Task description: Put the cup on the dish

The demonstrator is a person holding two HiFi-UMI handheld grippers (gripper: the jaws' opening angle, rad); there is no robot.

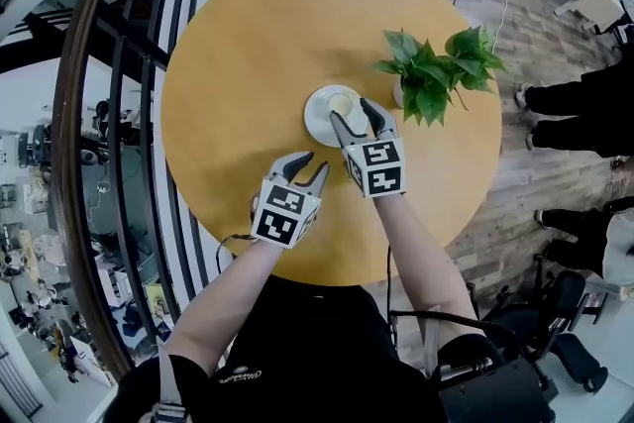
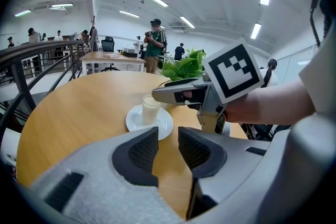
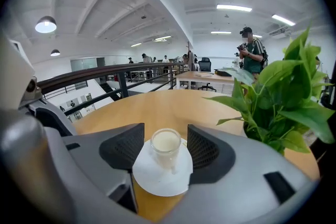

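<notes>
right arm: forearm stretched forward over the table [image 1: 248, 45], right gripper [image 1: 353, 114] out at the dish, marker cube facing up
right jaws: wide apart, one on each side of the cup [image 3: 166, 145]; a gap shows on both sides, pads not pressing on it, nothing gripped
left arm: bent, drawn in nearer the body, left gripper [image 1: 311, 163] low over bare tabletop, pointing toward the dish, well short of it
left jaws: a narrow gap between the pads, only tabletop seen through it, holding nothing
cup location: upright on the dish [image 1: 319, 114], roughly at its centre, whitish contents inside; sits between the right jaws
dish location: flat on the table, right of centre, just beside the potted plant [image 1: 436, 74]
count cups: 1
count dishes: 1, white and round
count plants: 1, green and leafy, to the right of the dish
count grippers: 2, each with one marker cube
count tables: 1 in use, round, wooden top; more tables far back in the gripper views
background: railing left of the table, several people standing far behind, exact number unclear
</notes>
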